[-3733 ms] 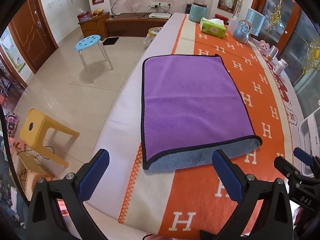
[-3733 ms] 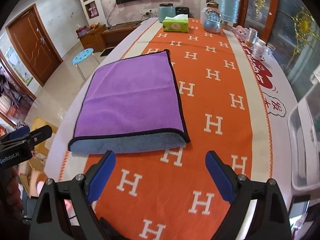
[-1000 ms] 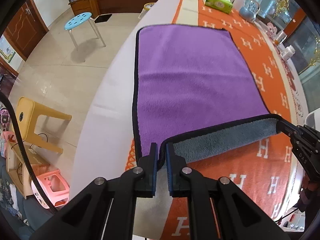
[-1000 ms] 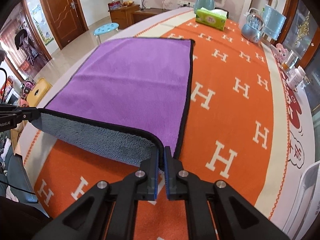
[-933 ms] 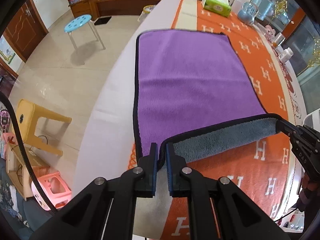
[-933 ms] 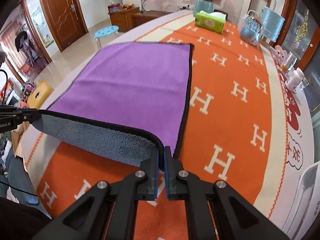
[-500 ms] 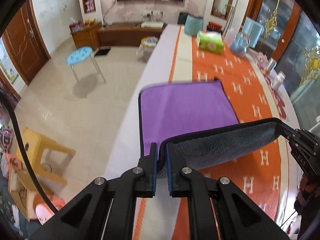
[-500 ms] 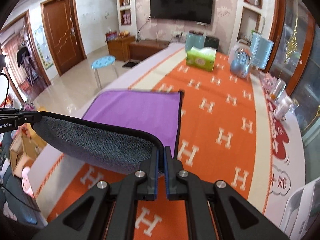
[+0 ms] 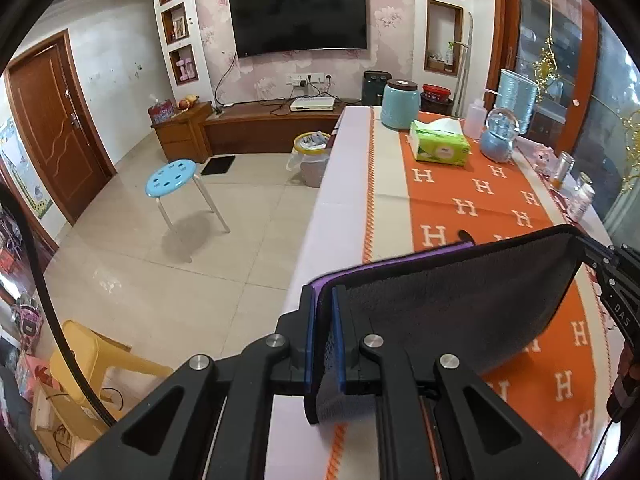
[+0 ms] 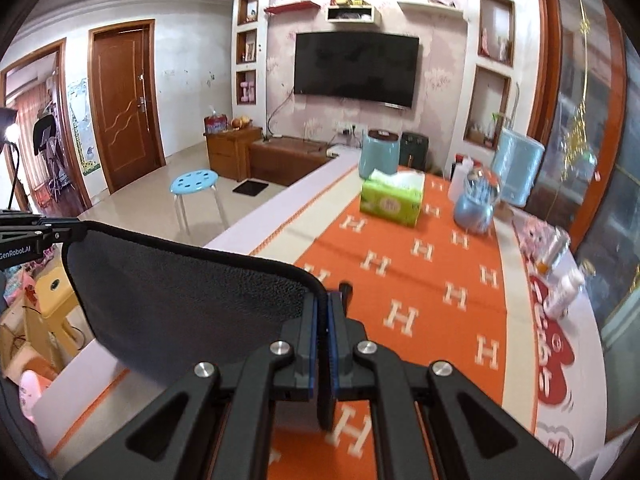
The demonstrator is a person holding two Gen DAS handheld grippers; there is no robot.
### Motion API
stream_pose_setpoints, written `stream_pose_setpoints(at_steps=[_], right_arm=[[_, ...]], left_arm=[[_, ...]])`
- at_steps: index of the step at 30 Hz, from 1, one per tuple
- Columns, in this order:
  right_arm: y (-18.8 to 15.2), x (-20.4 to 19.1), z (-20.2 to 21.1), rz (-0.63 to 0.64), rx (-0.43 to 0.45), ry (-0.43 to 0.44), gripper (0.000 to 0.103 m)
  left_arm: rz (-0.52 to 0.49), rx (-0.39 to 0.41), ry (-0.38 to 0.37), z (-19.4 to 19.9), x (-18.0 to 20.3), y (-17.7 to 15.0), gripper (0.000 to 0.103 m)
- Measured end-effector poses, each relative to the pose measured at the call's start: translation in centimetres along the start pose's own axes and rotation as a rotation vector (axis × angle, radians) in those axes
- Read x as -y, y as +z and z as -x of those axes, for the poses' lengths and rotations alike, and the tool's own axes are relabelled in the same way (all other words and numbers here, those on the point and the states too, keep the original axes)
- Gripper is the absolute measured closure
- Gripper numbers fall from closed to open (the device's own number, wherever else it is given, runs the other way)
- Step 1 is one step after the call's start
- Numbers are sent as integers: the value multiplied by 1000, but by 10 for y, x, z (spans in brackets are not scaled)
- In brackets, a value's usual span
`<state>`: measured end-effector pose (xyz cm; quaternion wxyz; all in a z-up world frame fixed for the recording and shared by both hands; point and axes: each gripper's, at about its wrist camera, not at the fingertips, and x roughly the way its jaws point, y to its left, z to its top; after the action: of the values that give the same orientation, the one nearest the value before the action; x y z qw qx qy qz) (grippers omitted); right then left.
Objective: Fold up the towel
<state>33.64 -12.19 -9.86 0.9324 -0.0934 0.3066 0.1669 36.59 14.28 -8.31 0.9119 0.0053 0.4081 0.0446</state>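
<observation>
The towel [image 9: 448, 312], purple on one face and grey on the other with a black hem, is lifted high over the orange H-patterned tablecloth [image 9: 492, 200]. Its grey side faces both cameras [image 10: 180, 308]. My left gripper [image 9: 323, 312] is shut on the towel's near left corner. My right gripper [image 10: 323, 312] is shut on the near right corner. The edge is stretched taut between them. Each gripper shows at the far side of the other's view, the right one [image 9: 612, 272] and the left one [image 10: 44, 232]. Only a purple strip [image 9: 400, 264] shows beyond the raised edge.
At the table's far end stand a green tissue box [image 9: 440, 146], a teal canister [image 9: 400, 104], a blue glass teapot [image 9: 498, 136] and small bottles [image 10: 560, 280] along the right edge. On the floor to the left are a blue stool [image 9: 176, 176] and a yellow stool [image 9: 88, 356].
Both grippers closed on the towel's near corners, then lifted them up and forward. The near edge rose from the table and now hides most of the purple face.
</observation>
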Motion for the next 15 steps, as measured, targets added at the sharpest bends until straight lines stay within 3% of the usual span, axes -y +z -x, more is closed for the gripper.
stream_pose_setpoints(at_steps=[10, 15], right_arm=[[-4, -5, -59, 87, 68, -55, 99], [-16, -12, -78, 140, 103, -87, 99]], left_arm=[[34, -14, 12, -69, -5, 8, 97], [71, -41, -27, -103, -8, -1, 97]])
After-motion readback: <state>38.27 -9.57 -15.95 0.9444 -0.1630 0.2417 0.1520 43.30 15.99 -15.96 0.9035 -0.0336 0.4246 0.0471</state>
